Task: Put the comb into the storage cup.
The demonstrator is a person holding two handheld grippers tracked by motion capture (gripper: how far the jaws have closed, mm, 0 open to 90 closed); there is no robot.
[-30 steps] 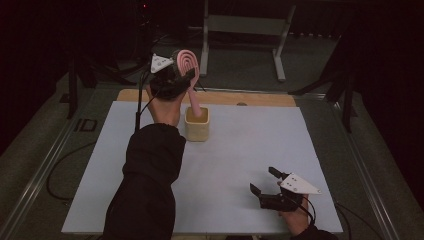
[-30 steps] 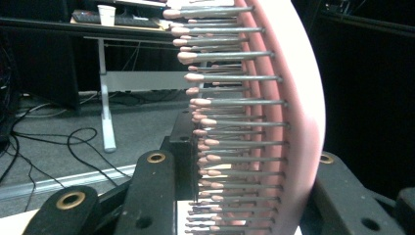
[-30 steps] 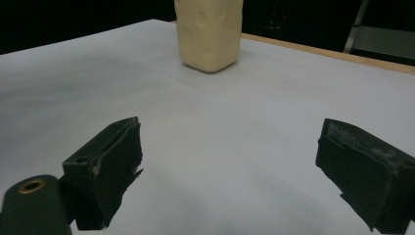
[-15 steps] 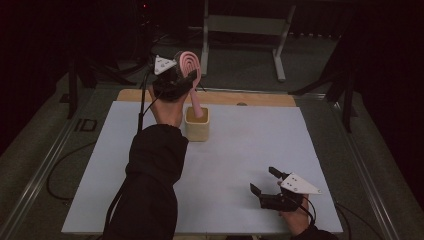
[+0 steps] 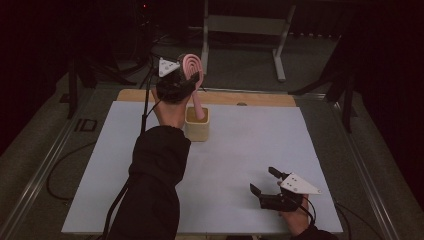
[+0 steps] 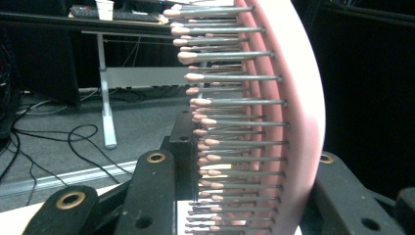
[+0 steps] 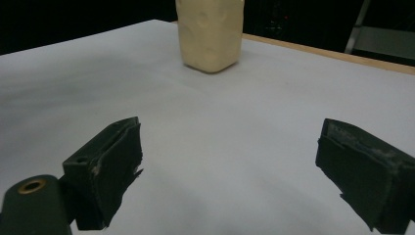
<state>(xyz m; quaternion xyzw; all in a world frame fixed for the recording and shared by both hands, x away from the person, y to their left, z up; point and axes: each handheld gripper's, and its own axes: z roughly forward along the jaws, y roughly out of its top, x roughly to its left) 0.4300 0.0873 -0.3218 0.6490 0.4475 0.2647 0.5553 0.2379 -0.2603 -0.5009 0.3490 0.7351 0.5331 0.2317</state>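
Cup [image 5: 197, 129], cream-coloured, stands at the table's [image 5: 240, 150] far side with the pink hairbrush's [image 5: 192, 70] handle in it; left gripper [image 5: 186, 84] clamps the brush head above. Right gripper [image 5: 262, 184] rests apart, empty.

A white table [image 5: 150, 165] (wooden strip at back) bears a cream holder [image 5: 197, 127].

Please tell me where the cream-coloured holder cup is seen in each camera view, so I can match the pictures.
High view: the cream holder cup stands left of centre, near the table's far edge, below the left gripper, which holds the pink hairbrush.
Left gripper view: not in it; the brush's head and bristles are up close.
Right gripper view: top centre, beyond the open jaws.
Shared landmark: the white table sheet.
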